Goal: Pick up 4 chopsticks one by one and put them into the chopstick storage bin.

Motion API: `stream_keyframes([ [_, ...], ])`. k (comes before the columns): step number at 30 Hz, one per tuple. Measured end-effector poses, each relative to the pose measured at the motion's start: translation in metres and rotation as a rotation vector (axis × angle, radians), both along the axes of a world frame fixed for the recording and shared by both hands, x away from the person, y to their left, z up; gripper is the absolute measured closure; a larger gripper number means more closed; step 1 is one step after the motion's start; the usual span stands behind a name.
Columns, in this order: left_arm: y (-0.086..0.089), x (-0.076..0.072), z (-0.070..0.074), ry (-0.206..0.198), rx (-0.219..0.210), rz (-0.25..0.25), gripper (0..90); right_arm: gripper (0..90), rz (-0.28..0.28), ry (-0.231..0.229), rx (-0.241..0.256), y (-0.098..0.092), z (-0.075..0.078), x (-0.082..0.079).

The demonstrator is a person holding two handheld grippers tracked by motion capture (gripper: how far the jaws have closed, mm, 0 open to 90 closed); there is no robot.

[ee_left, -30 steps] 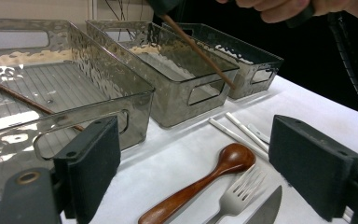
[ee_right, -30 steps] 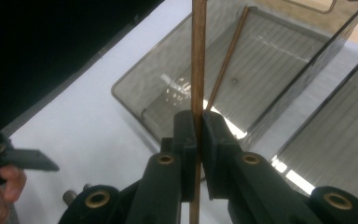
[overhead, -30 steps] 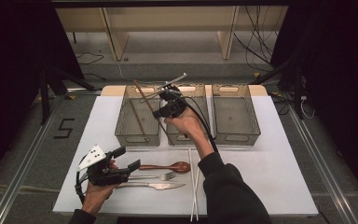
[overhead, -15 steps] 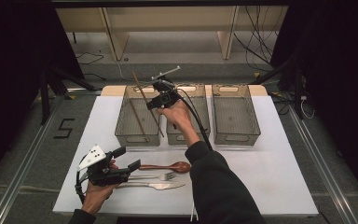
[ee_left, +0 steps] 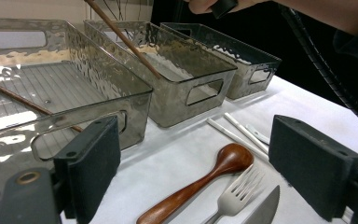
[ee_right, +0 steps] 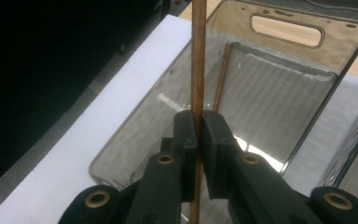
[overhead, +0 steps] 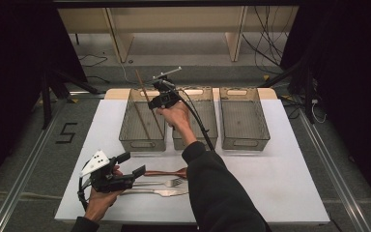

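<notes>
- High view: the right gripper (overhead: 155, 100) is up over the left bin (overhead: 142, 121), clamping a brown chopstick (overhead: 143, 90) that tilts above it. The left gripper (overhead: 128, 166) hangs low by the wooden spoon (overhead: 166, 172), fork (overhead: 166, 183) and knife (overhead: 162, 192).
- Left gripper view: jaws spread wide, nothing between them; spoon, fork and knife tip lie just ahead, white chopsticks (ee_left: 235, 132) beyond.
- Right gripper view: jaws pinched tight on the chopstick (ee_right: 197, 56); a second chopstick (ee_right: 220, 79) lies in the bin below.

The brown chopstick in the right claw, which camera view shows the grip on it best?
The right gripper view: the right claw pinches the brown chopstick between its pads. The high view shows it slanting over the left bin; the left gripper view shows part of its shaft.
</notes>
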State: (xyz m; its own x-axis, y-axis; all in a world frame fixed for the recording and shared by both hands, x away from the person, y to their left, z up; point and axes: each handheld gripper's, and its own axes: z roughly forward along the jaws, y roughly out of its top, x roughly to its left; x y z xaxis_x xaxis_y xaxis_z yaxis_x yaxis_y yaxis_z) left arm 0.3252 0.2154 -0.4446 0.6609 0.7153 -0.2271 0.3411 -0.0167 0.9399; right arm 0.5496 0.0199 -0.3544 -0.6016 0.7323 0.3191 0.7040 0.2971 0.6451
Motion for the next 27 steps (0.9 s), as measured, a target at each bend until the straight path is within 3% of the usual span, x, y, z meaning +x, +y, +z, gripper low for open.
stream_keyframes([
  [6,0.0,0.0,0.0,0.001,0.001,-0.002,16.5,85.3,-0.002,-0.005,0.006,0.003,-0.004,0.003],
  [27,-0.001,0.0,0.0,-0.001,-0.002,-0.004,16.4,85.1,-0.03,-0.002,-0.049,0.015,-0.023,0.005],
])
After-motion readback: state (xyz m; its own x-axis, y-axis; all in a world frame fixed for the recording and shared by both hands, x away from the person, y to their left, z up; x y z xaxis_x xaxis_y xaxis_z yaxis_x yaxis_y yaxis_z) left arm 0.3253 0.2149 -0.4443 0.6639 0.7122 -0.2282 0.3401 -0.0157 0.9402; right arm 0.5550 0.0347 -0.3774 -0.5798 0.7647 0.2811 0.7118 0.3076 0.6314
